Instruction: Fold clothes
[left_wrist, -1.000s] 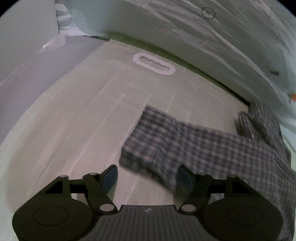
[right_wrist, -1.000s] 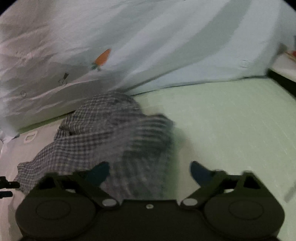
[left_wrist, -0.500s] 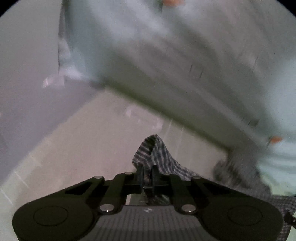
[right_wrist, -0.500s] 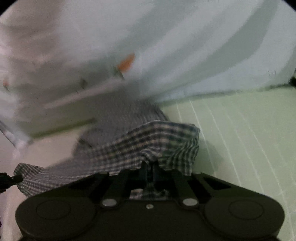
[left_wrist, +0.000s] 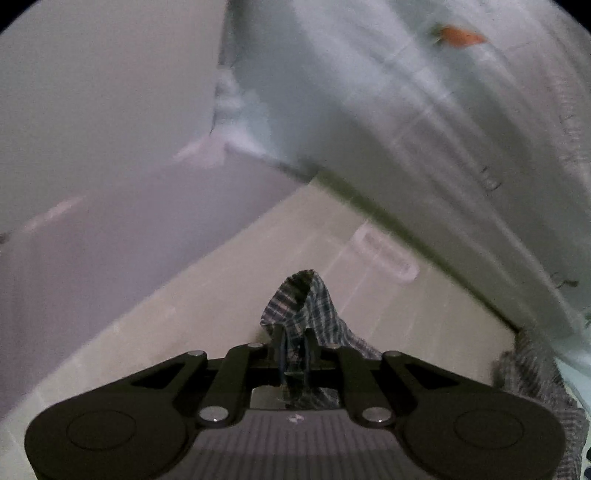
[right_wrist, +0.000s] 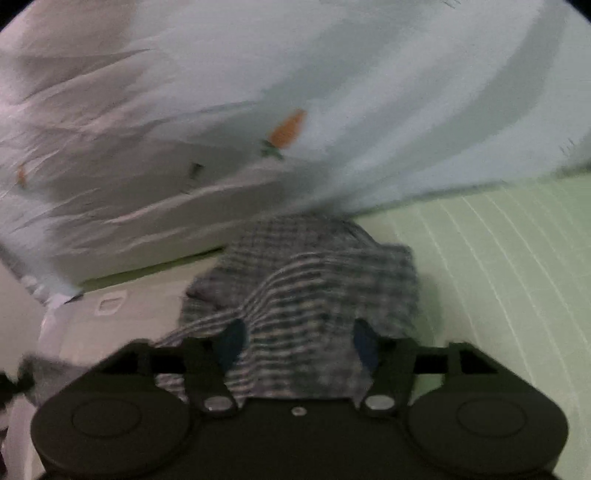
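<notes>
The left claw (left_wrist: 294, 345) is clamping a corner of the checked garment (left_wrist: 310, 314). Its jaws are standing close together, with the fabric pinched between the fingertips and a peak of cloth rising just ahead of them. From that grip, the garment is trailing away to the right of the left claw, across the pale gridded mat (left_wrist: 207, 317), toward a bunched mass at the right edge of the view. A slotted white handle cut-out (left_wrist: 388, 254) is lying on the mat ahead of the left claw and slightly right of it.

The right claw (right_wrist: 295, 341) is opening, its jaws standing wide apart. The checked garment (right_wrist: 306, 280) is lying heaped between and ahead of its blue pads (right_wrist: 231, 341), draped over the front of the claw body; the blur is preventing any ruling on whether the pads are touching the cloth. A pale blue sheet with carrot prints (right_wrist: 332, 92) is hanging beyond the garment. The light green mat (right_wrist: 498, 266) is extending to the right of the right claw.
</notes>
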